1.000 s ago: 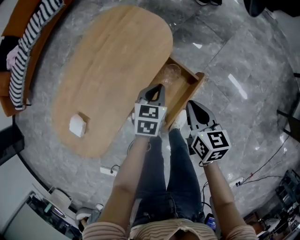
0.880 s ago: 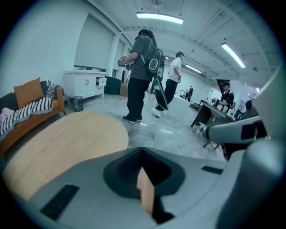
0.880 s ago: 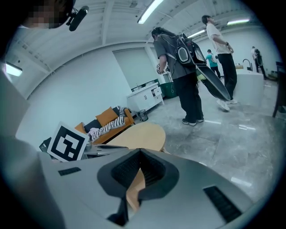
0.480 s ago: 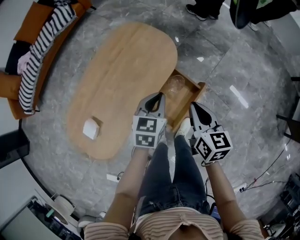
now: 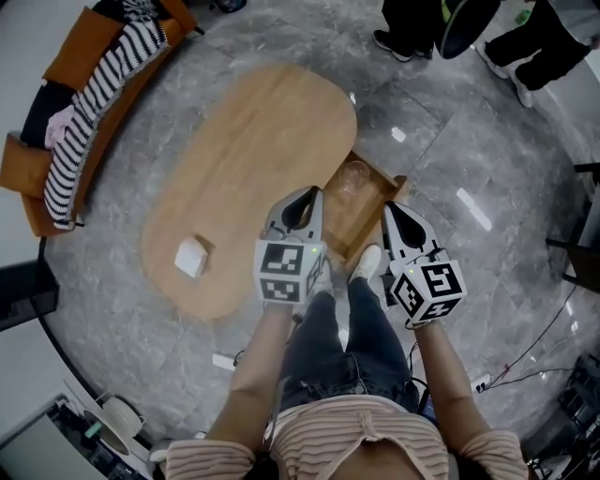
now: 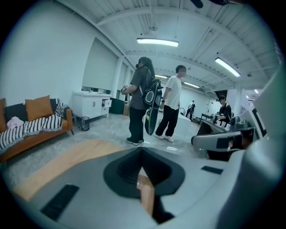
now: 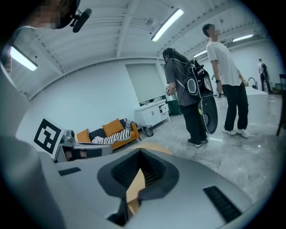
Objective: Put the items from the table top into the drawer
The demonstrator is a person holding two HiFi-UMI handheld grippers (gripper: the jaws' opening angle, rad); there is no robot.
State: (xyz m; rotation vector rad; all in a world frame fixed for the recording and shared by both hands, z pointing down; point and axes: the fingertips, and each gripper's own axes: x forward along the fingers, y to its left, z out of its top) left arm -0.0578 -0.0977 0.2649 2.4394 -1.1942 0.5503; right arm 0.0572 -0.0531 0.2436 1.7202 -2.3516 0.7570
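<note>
Left gripper (image 5: 312, 194) and right gripper (image 5: 392, 210) held above the open light-wood drawer (image 5: 367, 217), each with jaws closed on nothing. The small white block (image 5: 191, 255) lies on the oval wooden surface (image 5: 253, 141), well apart from the drawer and not yet stowed. Likely hazards: jaws opened late would nudge the block off the near edge, and a careless release could strike the clear drinking glass (image 5: 353, 175) in the drawer. Standing people (image 5: 412, 28) and an orange sofa (image 5: 21, 167) are well clear of the reach — nothing stands between grippers and block.
</note>
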